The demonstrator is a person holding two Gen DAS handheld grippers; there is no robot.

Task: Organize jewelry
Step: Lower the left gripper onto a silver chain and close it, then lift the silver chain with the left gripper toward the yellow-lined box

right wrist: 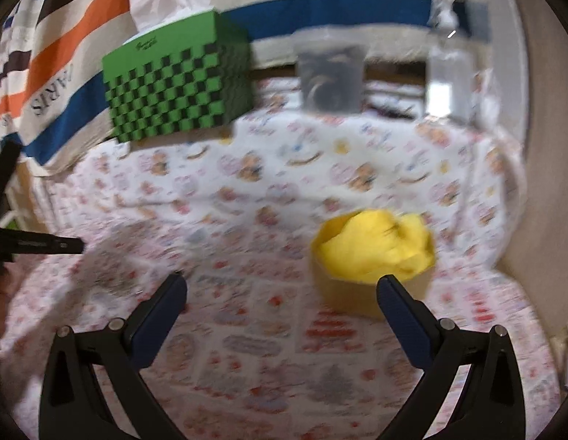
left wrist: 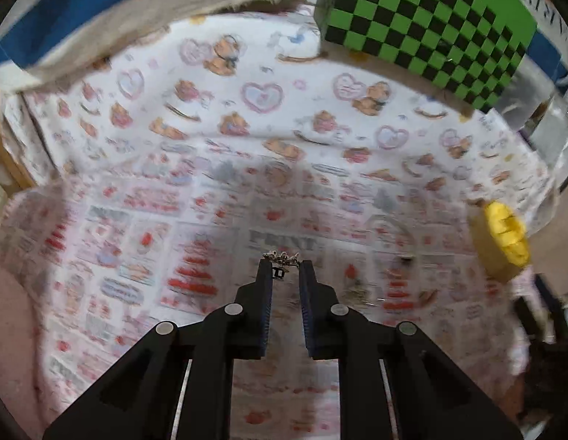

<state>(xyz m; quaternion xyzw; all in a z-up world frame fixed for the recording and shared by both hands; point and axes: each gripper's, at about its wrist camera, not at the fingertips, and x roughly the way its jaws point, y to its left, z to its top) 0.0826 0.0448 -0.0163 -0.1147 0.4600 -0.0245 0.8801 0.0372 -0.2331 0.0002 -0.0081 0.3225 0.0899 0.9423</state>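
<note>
A small silver jewelry piece (left wrist: 281,261), a short chain with a little dark charm, is held at the very tips of the left gripper (left wrist: 286,269). The fingers are clenched on it, with only a narrow gap between them, and the piece is lifted above the printed tablecloth (left wrist: 196,139); it does not touch the cloth. Its exact kind cannot be told, because the picture is blurred.

The step in hand is judged to be the carrying of the piece to its container. The likely container is the round yellow box (right wrist: 372,267), lined with yellow material, which stands on the cloth to the right of the left gripper and just in front of the right gripper (right wrist: 282,289). The right gripper is spread wide and nothing is held in it.

For the next move, the piece should be brought over the open box and released only when it hangs inside the rim, since such a thin chain can slip or catch on a finger pad.

Further back, a green checkered tissue box (right wrist: 177,80) and a striped cloth (right wrist: 56,47) are seen.
</note>
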